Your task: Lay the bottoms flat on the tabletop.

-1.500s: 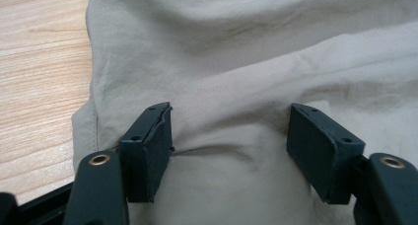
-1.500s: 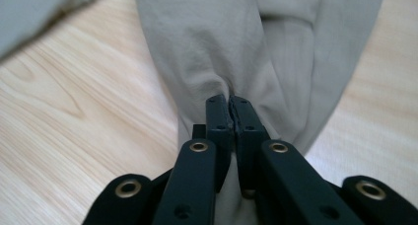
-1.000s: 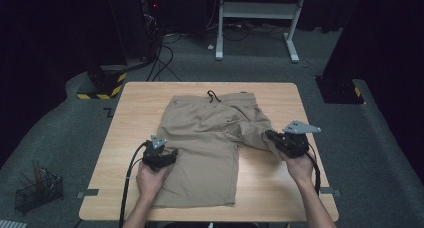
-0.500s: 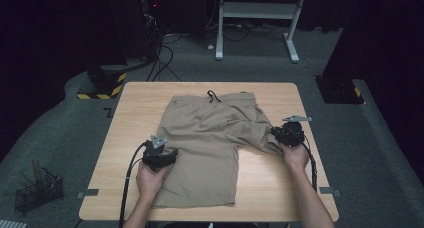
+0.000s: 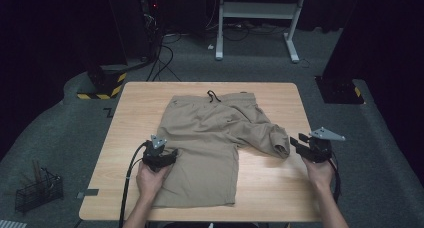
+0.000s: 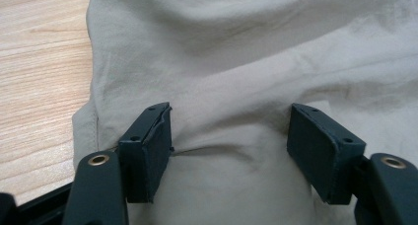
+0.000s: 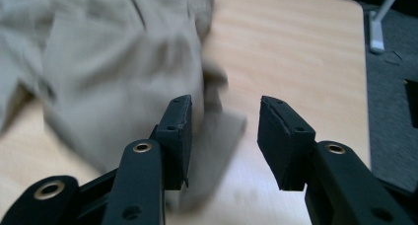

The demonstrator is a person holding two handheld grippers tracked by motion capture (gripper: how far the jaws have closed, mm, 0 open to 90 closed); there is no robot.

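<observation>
Khaki shorts (image 5: 210, 133) lie flat on the wooden table (image 5: 280, 103), waistband and drawstring at the far side. My left gripper (image 5: 171, 153) rests on the left leg. In the left gripper view its jaws (image 6: 229, 136) stand wide apart and press down on the cloth (image 6: 246, 52), which bulges between them. My right gripper (image 5: 296, 144) hovers at the table's right edge, just beside the hem of the right leg. Its jaws (image 7: 224, 131) have just been opening. The blurred cloth (image 7: 113, 62) lies left of them, and mostly bare table shows in the gap.
A wire basket (image 5: 37, 190) stands on the floor at the left. A white desk frame (image 5: 255, 18) and cables are behind the table. A black-and-yellow base (image 5: 100, 85) sits at the far left corner, a black base (image 5: 340, 90) at the right.
The right gripper has let go of the right leg's hem, opened its jaws and drawn back to the right edge of the table. The left gripper has stayed put.
</observation>
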